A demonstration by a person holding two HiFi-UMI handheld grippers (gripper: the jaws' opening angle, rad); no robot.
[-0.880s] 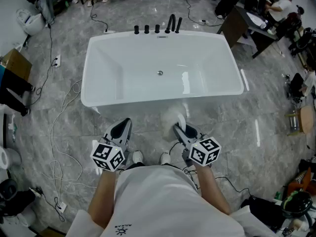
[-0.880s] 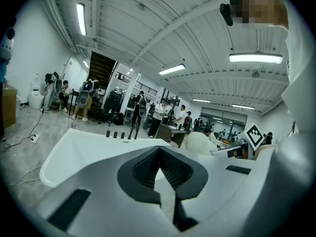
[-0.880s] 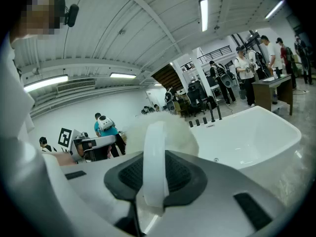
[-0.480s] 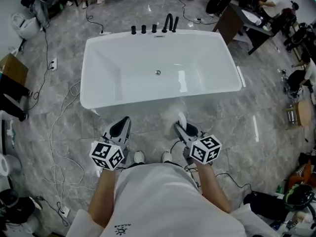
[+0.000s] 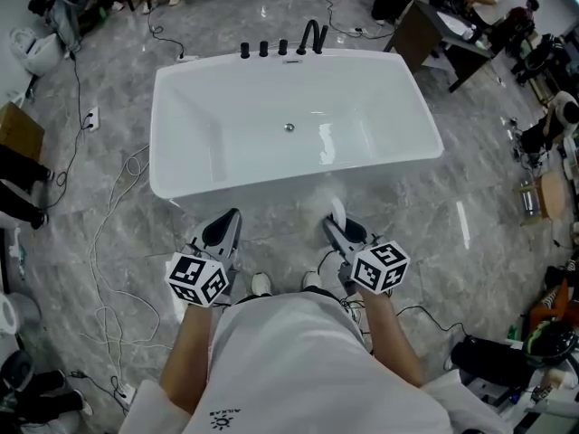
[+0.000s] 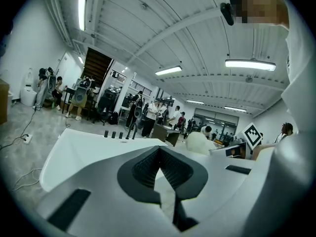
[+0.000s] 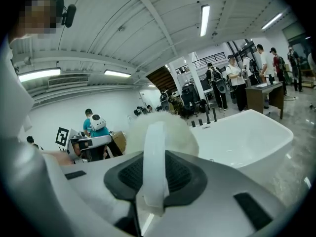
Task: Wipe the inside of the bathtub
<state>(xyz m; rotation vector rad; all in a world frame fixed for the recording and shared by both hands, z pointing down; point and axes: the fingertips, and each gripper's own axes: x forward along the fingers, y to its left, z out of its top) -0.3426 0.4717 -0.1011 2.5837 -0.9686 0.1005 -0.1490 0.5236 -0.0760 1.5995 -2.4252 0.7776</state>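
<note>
The white bathtub stands empty on the grey marble floor ahead of me, with black taps on its far rim. Both grippers hang in front of its near wall, outside the tub. My left gripper is shut with nothing in it. My right gripper is shut on the white handle of a fluffy white wiper, whose head points up toward the tub. The tub also shows in the left gripper view and the right gripper view.
Cables trail over the floor to the left of the tub. A cardboard box sits at the far left. A dark desk with people at it stands at the back right. My shoes are close to the tub's near side.
The view has shifted slightly and the tub sits a little higher in the picture. Both grippers keep about the same pose, and the right one still holds the wiper.
</note>
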